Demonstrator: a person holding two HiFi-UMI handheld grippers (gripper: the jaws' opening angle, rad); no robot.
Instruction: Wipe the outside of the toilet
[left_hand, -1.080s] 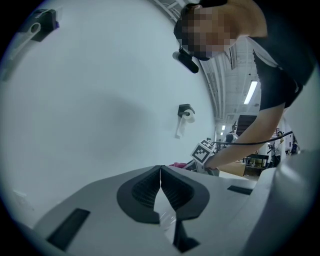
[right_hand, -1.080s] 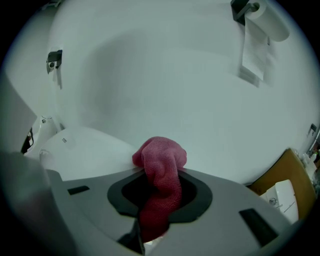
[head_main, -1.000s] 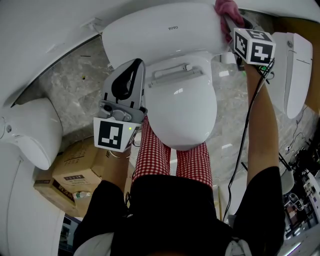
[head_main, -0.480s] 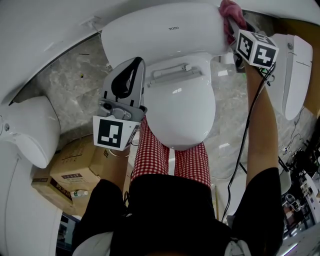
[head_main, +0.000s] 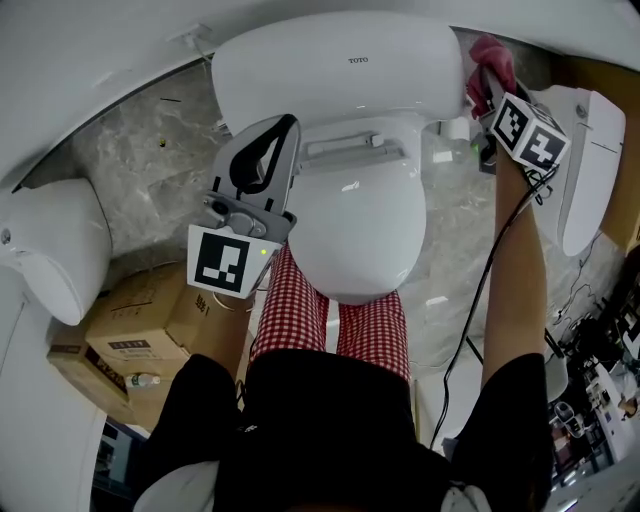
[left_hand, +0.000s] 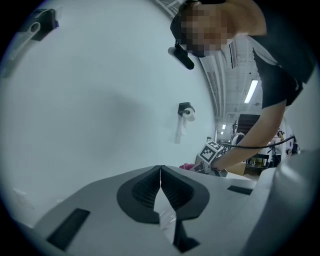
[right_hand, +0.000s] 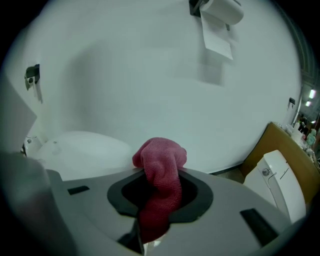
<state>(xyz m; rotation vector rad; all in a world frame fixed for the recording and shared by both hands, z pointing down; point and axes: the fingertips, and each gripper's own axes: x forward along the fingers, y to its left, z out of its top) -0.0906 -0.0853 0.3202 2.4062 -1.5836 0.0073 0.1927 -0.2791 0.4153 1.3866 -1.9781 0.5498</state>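
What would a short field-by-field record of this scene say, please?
toilet: white, lid closed, tank at the wall
left gripper: fingers shut, empty, held at the lid's left side
right gripper: fingers shut on pink cloth
pink cloth: at the tank's right end
floor: cardboard boxes at the person's left

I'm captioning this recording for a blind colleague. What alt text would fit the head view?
Seen from above, the right gripper holds a pink cloth at the right end of a white toilet's tank. The left gripper hangs shut and empty at the left of the closed lid.
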